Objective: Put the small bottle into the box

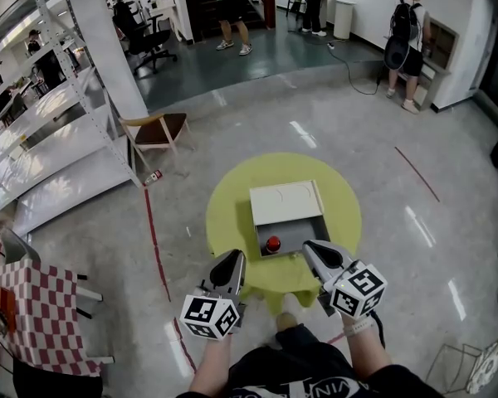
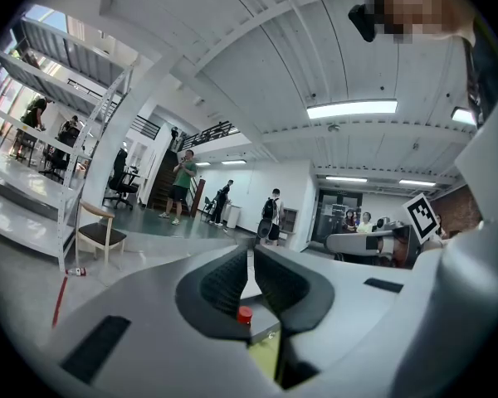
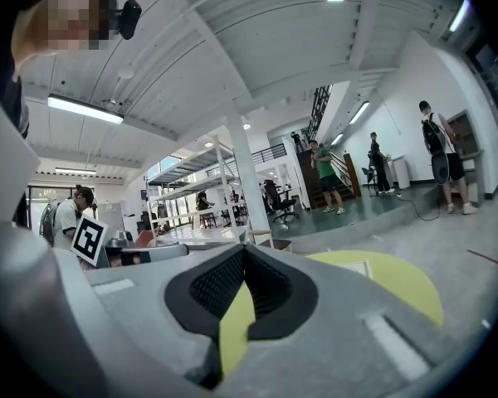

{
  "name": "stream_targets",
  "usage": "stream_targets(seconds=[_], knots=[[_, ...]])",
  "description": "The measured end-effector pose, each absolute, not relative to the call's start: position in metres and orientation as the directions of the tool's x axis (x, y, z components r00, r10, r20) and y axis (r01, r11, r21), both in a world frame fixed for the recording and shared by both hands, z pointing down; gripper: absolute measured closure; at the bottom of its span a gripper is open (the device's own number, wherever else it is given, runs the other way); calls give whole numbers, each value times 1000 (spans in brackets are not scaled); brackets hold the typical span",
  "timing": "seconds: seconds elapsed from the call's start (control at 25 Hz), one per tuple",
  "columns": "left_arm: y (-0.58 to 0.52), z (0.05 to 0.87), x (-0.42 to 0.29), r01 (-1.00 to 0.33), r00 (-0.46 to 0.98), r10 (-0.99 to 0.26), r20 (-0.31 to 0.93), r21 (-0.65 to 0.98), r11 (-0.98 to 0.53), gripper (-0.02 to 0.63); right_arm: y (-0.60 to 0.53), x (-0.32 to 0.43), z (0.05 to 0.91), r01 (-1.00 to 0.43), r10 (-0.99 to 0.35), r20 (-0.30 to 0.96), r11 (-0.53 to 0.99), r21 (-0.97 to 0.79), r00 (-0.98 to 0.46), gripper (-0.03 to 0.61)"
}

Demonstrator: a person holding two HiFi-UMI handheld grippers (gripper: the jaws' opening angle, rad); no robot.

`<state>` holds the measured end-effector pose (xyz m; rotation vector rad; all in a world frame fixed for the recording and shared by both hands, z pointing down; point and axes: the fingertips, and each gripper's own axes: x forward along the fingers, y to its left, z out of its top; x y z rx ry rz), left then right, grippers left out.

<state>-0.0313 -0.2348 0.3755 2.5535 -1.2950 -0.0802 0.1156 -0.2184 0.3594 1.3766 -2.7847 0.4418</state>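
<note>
Head view: the round yellow-green tabletop (image 1: 232, 197) carries a grey open-topped box (image 1: 312, 230) with a white flat lid (image 1: 286, 201) over its far half. The small red-capped bottle (image 1: 272, 244) looks to be standing upright inside the uncovered near part, so I'd say the job's basically done. The left gripper (image 1: 230, 259) and right gripper (image 1: 315, 249) both hang over the near edge of the tabletop, clear of the box. Left gripper view: the pads are pressed together at the tips with nothing between them, and the red cap (image 2: 244, 313) peeks through the slot below them, with the box further off. Right gripper view: the right gripper (image 3: 243, 255) is fully closed too and empty, just yellow-green tabletop (image 3: 398, 284) showing past it. If the bottle needs regrabbing, my guess is it's light, rigid, smooth and tippy, so pinch the body just below the cap.
</note>
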Motion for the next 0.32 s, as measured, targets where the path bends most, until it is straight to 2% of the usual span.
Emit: stream_targets(seconds=[0.32], knots=[[-228,375,-33,-784,596,-799,79,270,-559,583,-213,113,358,-768,-772,120,578,-274,-624,572]])
